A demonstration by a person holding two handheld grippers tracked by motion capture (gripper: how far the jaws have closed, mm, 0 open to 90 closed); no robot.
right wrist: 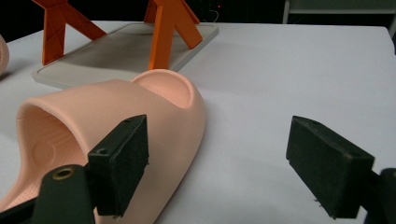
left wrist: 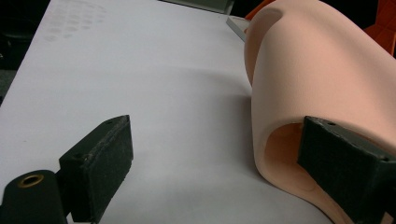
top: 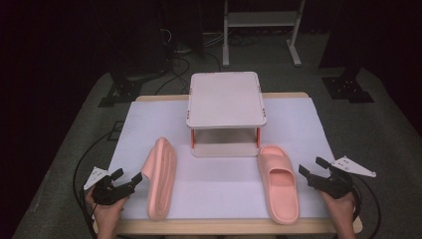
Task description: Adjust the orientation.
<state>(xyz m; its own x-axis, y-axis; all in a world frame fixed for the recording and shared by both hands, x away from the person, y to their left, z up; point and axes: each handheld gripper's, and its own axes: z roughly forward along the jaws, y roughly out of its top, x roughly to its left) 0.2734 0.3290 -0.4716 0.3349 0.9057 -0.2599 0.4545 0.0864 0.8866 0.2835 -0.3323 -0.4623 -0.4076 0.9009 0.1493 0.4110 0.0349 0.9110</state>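
Two pink slide slippers lie on the white table cover. The left slipper (top: 161, 178) (left wrist: 322, 93) rests on its side, sole turned toward the middle. My left gripper (top: 127, 180) (left wrist: 219, 168) is open at that slipper's left, its right pad at the edge of the strap opening. The right slipper (top: 278, 181) (right wrist: 116, 126) sits upright, toe toward the shelf. My right gripper (top: 314, 166) (right wrist: 229, 168) is open just right of it, its left pad beside the strap, nothing between the pads.
A small two-level shelf (top: 226, 99) with orange legs (right wrist: 161, 32) and a beige base tray (right wrist: 116, 51) stands at the table's middle back. The table's front edge (top: 224, 226) is close below the slippers. Cables and stand feet lie on the floor beyond.
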